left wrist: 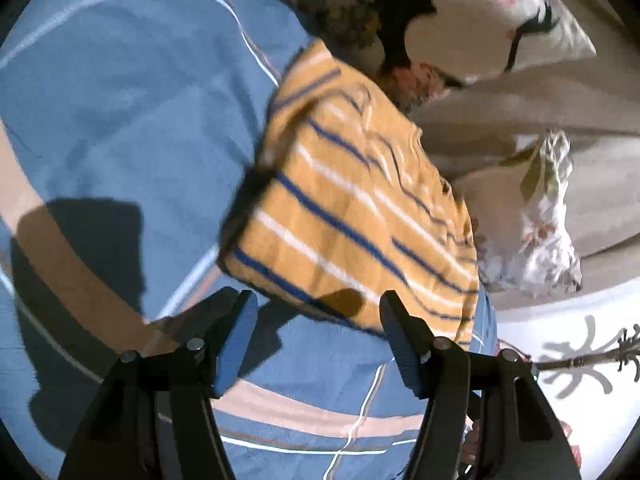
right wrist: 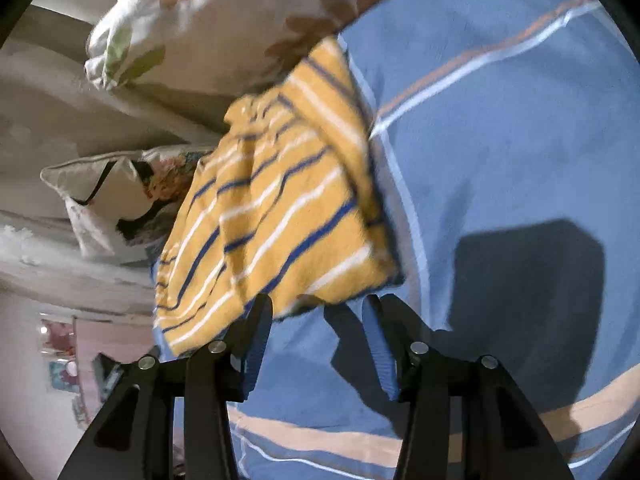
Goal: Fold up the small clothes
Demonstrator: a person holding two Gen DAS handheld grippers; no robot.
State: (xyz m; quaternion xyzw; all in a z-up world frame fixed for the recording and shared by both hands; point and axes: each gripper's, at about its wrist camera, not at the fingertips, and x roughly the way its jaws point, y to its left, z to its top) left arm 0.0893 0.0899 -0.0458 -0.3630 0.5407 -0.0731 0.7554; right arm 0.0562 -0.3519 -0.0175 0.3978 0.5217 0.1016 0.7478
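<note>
A small yellow garment with blue and white stripes (left wrist: 352, 216) lies folded into a compact block on the blue bedsheet (left wrist: 120, 120). My left gripper (left wrist: 320, 304) is open and empty just in front of the garment's near edge. In the right wrist view the same garment (right wrist: 276, 216) lies ahead of my right gripper (right wrist: 318, 308), which is open and empty at the garment's near edge. Both views are slightly blurred.
Floral pillows (left wrist: 460, 8) and a crumpled floral cloth (left wrist: 540, 232) lie beyond the garment near a beige wall. In the right wrist view pillows (right wrist: 192, 12) sit at the top left. The bedsheet (right wrist: 500, 120) has tan and white stripes.
</note>
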